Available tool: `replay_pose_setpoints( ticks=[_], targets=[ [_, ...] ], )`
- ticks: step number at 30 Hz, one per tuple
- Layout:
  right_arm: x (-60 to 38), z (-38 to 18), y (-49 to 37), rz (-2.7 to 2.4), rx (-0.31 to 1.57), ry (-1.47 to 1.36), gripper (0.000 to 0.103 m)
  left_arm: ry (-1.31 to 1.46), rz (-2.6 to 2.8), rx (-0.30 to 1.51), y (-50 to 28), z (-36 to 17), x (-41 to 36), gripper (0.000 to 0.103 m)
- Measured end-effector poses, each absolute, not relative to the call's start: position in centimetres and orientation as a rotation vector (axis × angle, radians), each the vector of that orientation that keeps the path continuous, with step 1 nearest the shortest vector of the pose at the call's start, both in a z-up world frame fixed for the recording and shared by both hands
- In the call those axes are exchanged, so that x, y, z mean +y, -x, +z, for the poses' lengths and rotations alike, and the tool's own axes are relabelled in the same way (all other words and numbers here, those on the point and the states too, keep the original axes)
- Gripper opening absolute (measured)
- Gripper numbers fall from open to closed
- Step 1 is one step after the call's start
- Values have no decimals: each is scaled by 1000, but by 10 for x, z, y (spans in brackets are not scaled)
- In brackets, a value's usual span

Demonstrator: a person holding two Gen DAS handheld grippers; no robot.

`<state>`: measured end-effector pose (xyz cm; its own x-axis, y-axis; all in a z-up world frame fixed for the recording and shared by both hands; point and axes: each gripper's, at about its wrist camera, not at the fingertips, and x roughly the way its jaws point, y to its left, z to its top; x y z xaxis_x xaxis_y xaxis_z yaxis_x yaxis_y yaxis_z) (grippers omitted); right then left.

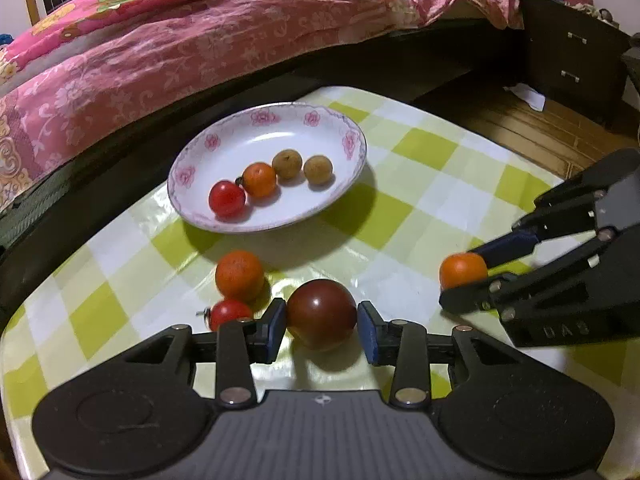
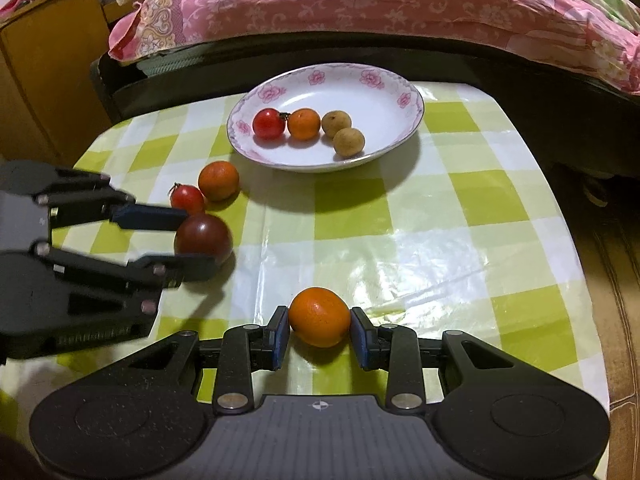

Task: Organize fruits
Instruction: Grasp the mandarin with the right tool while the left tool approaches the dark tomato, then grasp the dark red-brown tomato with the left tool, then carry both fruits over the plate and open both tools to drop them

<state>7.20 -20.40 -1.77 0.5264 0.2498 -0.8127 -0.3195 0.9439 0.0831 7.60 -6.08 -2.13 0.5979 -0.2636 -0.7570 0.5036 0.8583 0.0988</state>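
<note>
A dark red round fruit [image 1: 321, 314] [image 2: 203, 239] rests on the checked tablecloth between the pads of my left gripper [image 1: 322, 320] [image 2: 196, 240]. The left pad touches it and a thin gap shows at the right pad, so the jaws are open. My right gripper [image 2: 319, 326] [image 1: 464, 280] is shut on a small orange [image 2: 319, 316] [image 1: 463, 270] low over the cloth. The white flowered plate [image 1: 352, 136] [image 2: 412, 96] holds a red cherry tomato [image 1: 227, 198], a small orange [image 1: 259, 179] and two brown longans [image 1: 286, 164].
Another small orange [image 1: 239, 276] [image 2: 218, 181] and a cherry tomato [image 1: 230, 314] [image 2: 187, 199] lie loose just left of the dark fruit. A bed with pink covers [image 1: 200, 40] runs behind the table [image 2: 440, 220]. A dark drawer cabinet [image 1: 572, 60] stands at the far right.
</note>
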Motion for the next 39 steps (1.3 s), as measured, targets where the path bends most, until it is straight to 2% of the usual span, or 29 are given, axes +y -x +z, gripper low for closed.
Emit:
replay_pose_setpoints(
  ticks=[10, 14, 27, 39],
  targets=[
    [-205, -18, -74, 339, 948, 79, 29, -321, -432, 827, -94, -36, -58, 49],
    [-207, -19, -74, 318, 948, 81, 28, -303, -415, 835, -97, -35, -57, 45],
    [-196, 3, -87, 303, 871, 70, 28, -241, -435, 791, -90, -7, -59, 45],
    [-183, 21, -130, 287, 789, 83, 28, -209, -360, 767, -134, 4, -48, 45]
  ],
)
